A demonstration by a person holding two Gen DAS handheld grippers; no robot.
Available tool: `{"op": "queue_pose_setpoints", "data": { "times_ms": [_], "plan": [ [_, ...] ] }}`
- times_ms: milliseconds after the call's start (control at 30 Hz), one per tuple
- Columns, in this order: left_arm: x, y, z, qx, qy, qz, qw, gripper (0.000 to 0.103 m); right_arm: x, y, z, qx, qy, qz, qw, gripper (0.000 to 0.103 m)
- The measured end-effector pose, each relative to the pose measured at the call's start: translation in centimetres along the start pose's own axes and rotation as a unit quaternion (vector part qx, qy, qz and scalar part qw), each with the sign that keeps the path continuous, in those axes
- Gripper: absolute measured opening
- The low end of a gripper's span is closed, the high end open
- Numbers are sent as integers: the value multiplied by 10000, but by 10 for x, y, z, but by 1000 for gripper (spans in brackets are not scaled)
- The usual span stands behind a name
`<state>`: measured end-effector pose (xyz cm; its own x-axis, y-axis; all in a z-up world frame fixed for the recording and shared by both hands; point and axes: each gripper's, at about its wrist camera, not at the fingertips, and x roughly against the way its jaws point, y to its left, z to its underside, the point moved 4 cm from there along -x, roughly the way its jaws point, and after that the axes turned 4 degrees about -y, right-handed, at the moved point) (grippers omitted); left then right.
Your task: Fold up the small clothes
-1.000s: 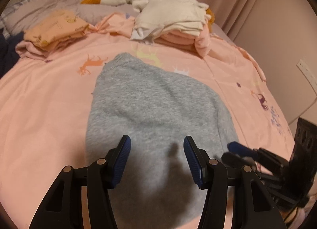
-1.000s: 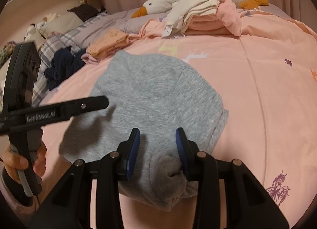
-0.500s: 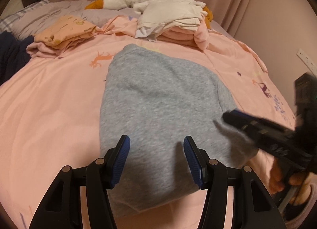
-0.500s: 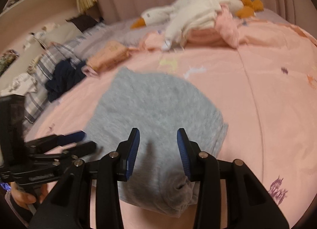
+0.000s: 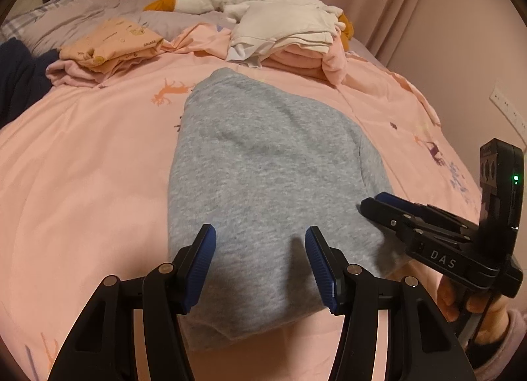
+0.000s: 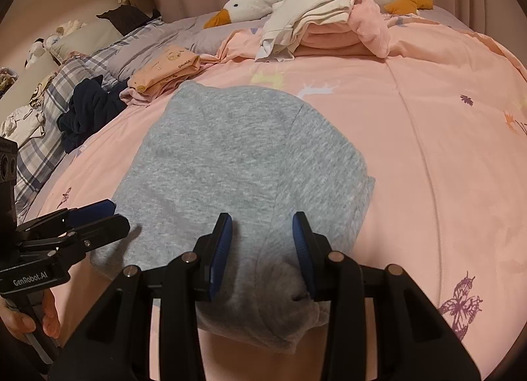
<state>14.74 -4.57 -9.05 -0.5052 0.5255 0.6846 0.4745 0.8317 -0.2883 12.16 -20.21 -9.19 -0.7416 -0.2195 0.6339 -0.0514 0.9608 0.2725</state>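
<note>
Left gripper and right gripper hover w/ jaws part open, empty, over the grey garment. Best approach, probably: each nips a near corner thru both layers, then they lift evenly.

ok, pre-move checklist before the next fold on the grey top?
1. Grey top lies flat on the bed, no other clothes on it: ok.
2. Left tool open over the near hem, pads not pressing cloth: ok.
3. Right tool open over the bunched near corner: ok.
4. Whether either tool touches the cloth: cannot tell.
5. Tools apart from each other, one at each side of the hem: ok.
6. Folded stack and orange pile sit beyond the top, clear of it: ok.
</note>
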Motion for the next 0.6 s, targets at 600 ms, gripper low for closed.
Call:
{"op": "queue_pose_setpoints", "data": {
  "times_ms": [600],
  "plan": [
    [4,6,10,-8,85,-353,9993,56,2,-2,2,-86,-19,-18,10000,39]
  ]
}}
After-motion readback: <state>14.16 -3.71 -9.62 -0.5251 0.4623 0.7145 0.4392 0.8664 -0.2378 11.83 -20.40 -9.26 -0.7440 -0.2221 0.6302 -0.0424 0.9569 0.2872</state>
